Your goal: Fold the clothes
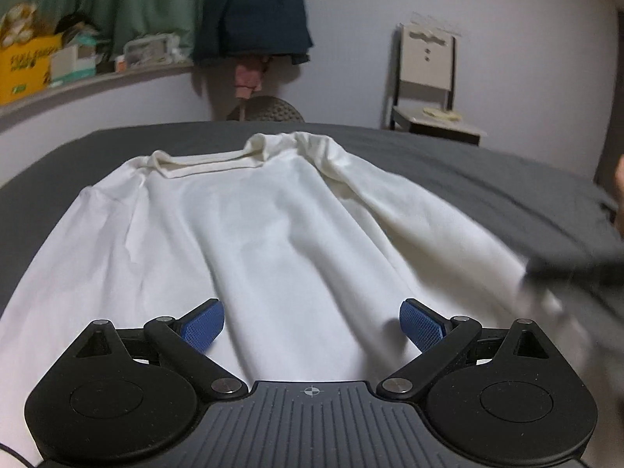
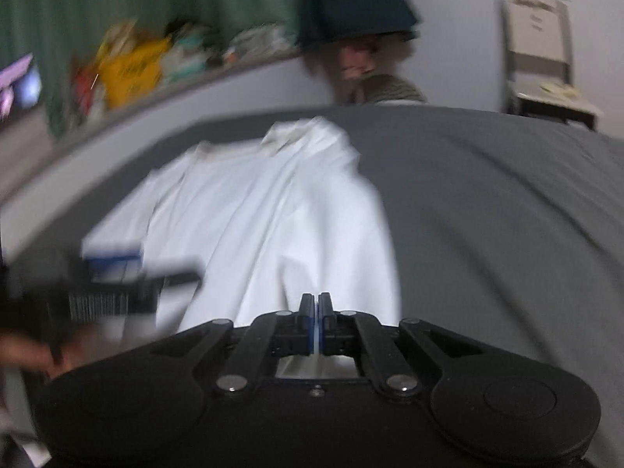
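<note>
Blue pads: left tool (image 1: 312, 325) has its fingers spread wide, gripping nothing, low over the hem end of the white shirt (image 1: 249, 226).
Right tool: (image 2: 316, 312) pressed together on a thin white fold at the shirt's near right edge; cloth rises toward the pinch, so my read is that it lifts that side.
Shirt: on the grey bed (image 1: 448, 163), collar (image 1: 202, 163) at the far end, body mostly flat with long creases, right sleeve (image 1: 413, 214) trailing to the bed's right side.
Stage: spread out, no fold visible; fits laying flat or a side fold starting.
Surroundings: yellow box (image 1: 23, 66) and clutter on the ledge, dark garment (image 1: 253, 11) hanging, chair (image 1: 429, 78) by the wall.
Obstructions: none on the bed; right view is motion-blurred, with the left tool at its left edge.
</note>
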Tool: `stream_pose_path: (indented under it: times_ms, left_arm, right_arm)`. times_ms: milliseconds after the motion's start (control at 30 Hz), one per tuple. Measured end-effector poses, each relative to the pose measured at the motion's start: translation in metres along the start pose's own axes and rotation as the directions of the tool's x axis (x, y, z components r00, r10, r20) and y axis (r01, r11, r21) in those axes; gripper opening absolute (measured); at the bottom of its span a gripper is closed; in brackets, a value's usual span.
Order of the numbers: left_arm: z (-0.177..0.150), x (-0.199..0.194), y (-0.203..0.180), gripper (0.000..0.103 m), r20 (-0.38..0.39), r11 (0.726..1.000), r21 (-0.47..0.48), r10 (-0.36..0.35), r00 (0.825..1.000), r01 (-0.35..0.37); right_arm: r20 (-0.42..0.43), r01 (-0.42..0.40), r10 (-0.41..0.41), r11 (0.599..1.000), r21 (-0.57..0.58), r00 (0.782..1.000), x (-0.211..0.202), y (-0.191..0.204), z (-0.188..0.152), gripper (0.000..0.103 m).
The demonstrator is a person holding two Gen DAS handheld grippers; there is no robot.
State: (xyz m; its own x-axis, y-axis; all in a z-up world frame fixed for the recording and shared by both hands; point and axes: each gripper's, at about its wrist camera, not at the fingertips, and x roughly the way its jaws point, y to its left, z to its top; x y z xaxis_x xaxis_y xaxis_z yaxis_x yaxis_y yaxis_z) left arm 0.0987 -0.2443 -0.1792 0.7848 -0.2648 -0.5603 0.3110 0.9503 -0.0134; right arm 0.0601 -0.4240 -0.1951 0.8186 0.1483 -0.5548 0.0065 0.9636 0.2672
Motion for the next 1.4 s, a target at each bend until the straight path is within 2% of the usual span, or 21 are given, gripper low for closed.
stream_pose_path:
  times_ms: [67, 100, 333, 400, 433, 467, 533, 633, 700, 733, 767, 833, 933, 1067, 1167, 1300, 1367, 1400]
  left_arm:
    - [-0.001, -0.007, -0.007, 0.098, -0.001, 1.000, 0.029, -0.001, 1.000, 0.001]
    - [0.000, -0.010, -0.009, 0.098, 0.000, 0.999, 0.034, -0.009, 1.000, 0.009]
    - [0.003, -0.022, -0.021, 0.098, 0.001, 0.996, 0.069, -0.059, 0.998, 0.059]
    - [0.004, -0.026, -0.024, 0.098, 0.006, 0.994, 0.075, -0.075, 0.997, 0.074]
    - [0.004, -0.028, -0.025, 0.098, 0.012, 0.994, 0.076, -0.085, 0.996, 0.084]
    - [0.005, -0.029, -0.026, 0.098, 0.017, 0.992, 0.073, -0.101, 0.995, 0.100]
    - [0.004, -0.032, -0.029, 0.098, 0.026, 0.989, 0.067, -0.131, 0.991, 0.129]
    - [0.004, -0.033, -0.038, 0.098, 0.030, 0.984, 0.063, -0.166, 0.986, 0.164]
    - [0.002, -0.034, -0.044, 0.098, 0.029, 0.982, 0.066, -0.178, 0.984, 0.176]
    - [0.001, -0.035, -0.047, 0.098, 0.029, 0.981, 0.067, -0.183, 0.983, 0.181]
    - [0.001, -0.035, -0.050, 0.098, 0.028, 0.980, 0.068, -0.188, 0.982, 0.186]
    - [-0.001, -0.036, -0.054, 0.098, 0.024, 0.978, 0.074, -0.199, 0.980, 0.197]
    - [-0.003, -0.037, -0.060, 0.098, 0.016, 0.974, 0.085, -0.213, 0.977, 0.211]
    - [-0.003, -0.040, -0.070, 0.098, 0.014, 0.963, 0.094, -0.253, 0.967, 0.251]
    - [-0.003, -0.040, -0.079, 0.098, 0.000, 0.949, 0.109, -0.299, 0.954, 0.297]
    - [-0.006, -0.036, -0.091, 0.098, -0.038, 0.930, 0.159, -0.329, 0.943, 0.331]
    - [-0.008, -0.035, -0.096, 0.098, -0.049, 0.923, 0.190, -0.332, 0.942, 0.335]
    - [-0.008, -0.035, -0.099, 0.098, -0.050, 0.921, 0.200, -0.331, 0.942, 0.334]
  right_arm:
    - [0.057, 0.042, -0.047, 0.995, 0.090, 0.997, -0.014, -0.034, 0.015, 0.002]
    - [0.057, 0.051, -0.058, 0.992, 0.114, 0.997, -0.014, -0.044, 0.019, 0.002]
    - [-0.007, 0.083, -0.084, 0.971, 0.225, 0.996, 0.006, -0.096, 0.039, 0.001]
    - [-0.026, 0.094, -0.090, 0.962, 0.256, 0.996, 0.011, -0.110, 0.045, 0.006]
    - [-0.035, 0.099, -0.093, 0.957, 0.272, 0.995, 0.014, -0.118, 0.048, 0.016]
    - [-0.045, 0.104, -0.095, 0.952, 0.287, 0.994, 0.017, -0.125, 0.050, 0.037]
    - [-0.064, 0.115, -0.100, 0.941, 0.317, 0.993, 0.023, -0.140, 0.056, 0.050]
    - [-0.098, 0.125, -0.097, 0.933, 0.337, 0.990, 0.033, -0.154, 0.063, 0.049]
    - [-0.129, 0.124, -0.087, 0.943, 0.308, 0.988, 0.044, -0.150, 0.062, 0.038]
    - [-0.145, 0.130, -0.090, 0.946, 0.297, 0.985, 0.050, -0.148, 0.060, 0.017]
    - [-0.160, 0.136, -0.093, 0.949, 0.285, 0.983, 0.056, -0.146, 0.057, 0.004]
    - [-0.138, 0.157, -0.125, 0.954, 0.255, 0.982, 0.053, -0.140, 0.053, 0.004]
    - [-0.037, 0.240, -0.239, 0.937, 0.255, 0.970, 0.043, -0.142, 0.068, 0.004]
    - [0.010, 0.271, -0.280, 0.938, 0.216, 0.960, 0.048, -0.163, 0.104, 0.004]
    - [-0.005, 0.280, -0.284, 0.940, 0.194, 0.959, 0.062, -0.183, 0.120, 0.004]
    - [-0.013, 0.240, -0.246, 0.931, 0.275, 0.969, 0.074, -0.206, 0.104, 0.005]
    - [-0.014, 0.229, -0.235, 0.928, 0.295, 0.972, 0.062, -0.203, 0.099, 0.020]
    - [-0.014, 0.224, -0.230, 0.926, 0.303, 0.973, 0.056, -0.200, 0.097, 0.023]
